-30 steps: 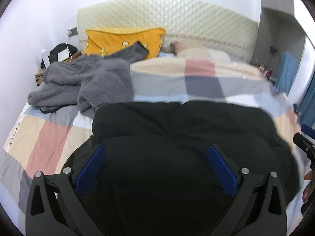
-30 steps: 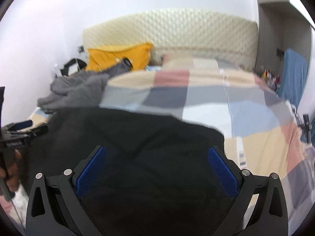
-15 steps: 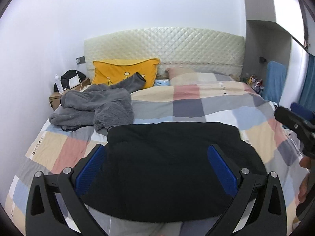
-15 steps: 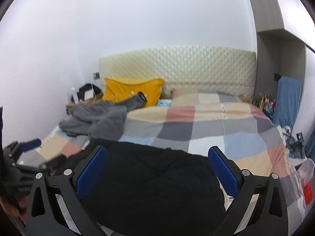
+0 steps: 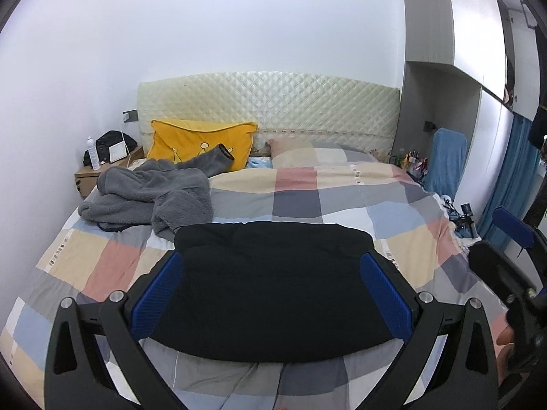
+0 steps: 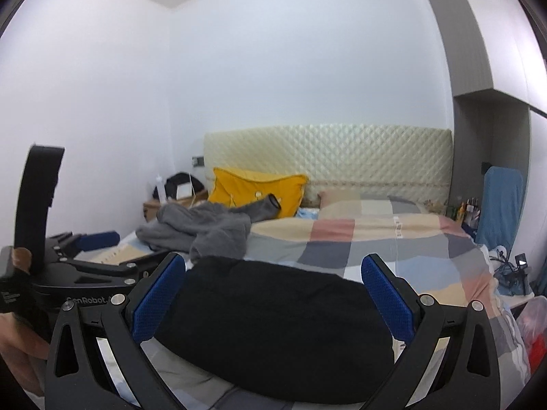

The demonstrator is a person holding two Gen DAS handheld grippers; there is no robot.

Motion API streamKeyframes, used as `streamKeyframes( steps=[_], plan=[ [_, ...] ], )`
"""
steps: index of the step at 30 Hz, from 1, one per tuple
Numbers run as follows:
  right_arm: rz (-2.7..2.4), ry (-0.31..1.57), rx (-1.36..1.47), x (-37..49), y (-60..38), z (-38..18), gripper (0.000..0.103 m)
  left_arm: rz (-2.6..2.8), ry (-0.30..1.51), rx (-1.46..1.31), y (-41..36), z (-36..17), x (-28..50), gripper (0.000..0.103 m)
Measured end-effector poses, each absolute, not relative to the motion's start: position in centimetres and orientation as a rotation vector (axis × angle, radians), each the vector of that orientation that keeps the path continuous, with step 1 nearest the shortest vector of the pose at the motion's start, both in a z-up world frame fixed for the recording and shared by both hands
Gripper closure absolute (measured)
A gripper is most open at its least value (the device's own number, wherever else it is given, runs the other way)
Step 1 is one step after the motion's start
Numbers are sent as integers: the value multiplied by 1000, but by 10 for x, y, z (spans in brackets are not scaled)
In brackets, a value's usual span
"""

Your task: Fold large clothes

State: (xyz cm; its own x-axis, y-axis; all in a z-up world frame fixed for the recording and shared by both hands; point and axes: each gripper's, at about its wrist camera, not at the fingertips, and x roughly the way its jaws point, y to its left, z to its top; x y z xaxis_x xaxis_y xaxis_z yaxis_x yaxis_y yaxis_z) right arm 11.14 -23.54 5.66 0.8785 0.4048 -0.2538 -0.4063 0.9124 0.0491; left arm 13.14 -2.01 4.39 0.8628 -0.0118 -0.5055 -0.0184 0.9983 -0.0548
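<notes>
Black garment (image 5: 273, 283), folded into a thick rectangular bundle, lies on the near part of the checked bedspread (image 5: 342, 201), and both grippers hang above it with nothing between their fingers. The left gripper (image 5: 271, 294) has its blue-padded fingers (image 5: 155, 294) spread wide, framing the bundle from above its near edge without touching it. The right gripper (image 6: 273, 299) is likewise spread wide, its pads (image 6: 388, 299) clear of the cloth. In the right wrist view the left gripper's black body sits at the left, with a person's hand (image 6: 20, 341) on its handle; in the left wrist view the right gripper shows at the right edge.

Just beyond the bundle's far left corner lies a crumpled grey fleece garment (image 5: 150, 198), one sleeve reaching toward a yellow pillow (image 5: 201, 145). Behind the pillow stands a cream quilted headboard (image 5: 270, 106). At the far left is a wooden nightstand (image 5: 102, 174) holding a bottle and dark items. A blue cloth (image 5: 448, 160) hangs at the far right.
</notes>
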Motion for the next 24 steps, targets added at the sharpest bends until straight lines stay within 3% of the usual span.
streamKeyframes(
  steps=[24],
  plan=[
    [332,211,58,4,-234,50,0,4,482,-77,-4,54,32,0]
  ],
)
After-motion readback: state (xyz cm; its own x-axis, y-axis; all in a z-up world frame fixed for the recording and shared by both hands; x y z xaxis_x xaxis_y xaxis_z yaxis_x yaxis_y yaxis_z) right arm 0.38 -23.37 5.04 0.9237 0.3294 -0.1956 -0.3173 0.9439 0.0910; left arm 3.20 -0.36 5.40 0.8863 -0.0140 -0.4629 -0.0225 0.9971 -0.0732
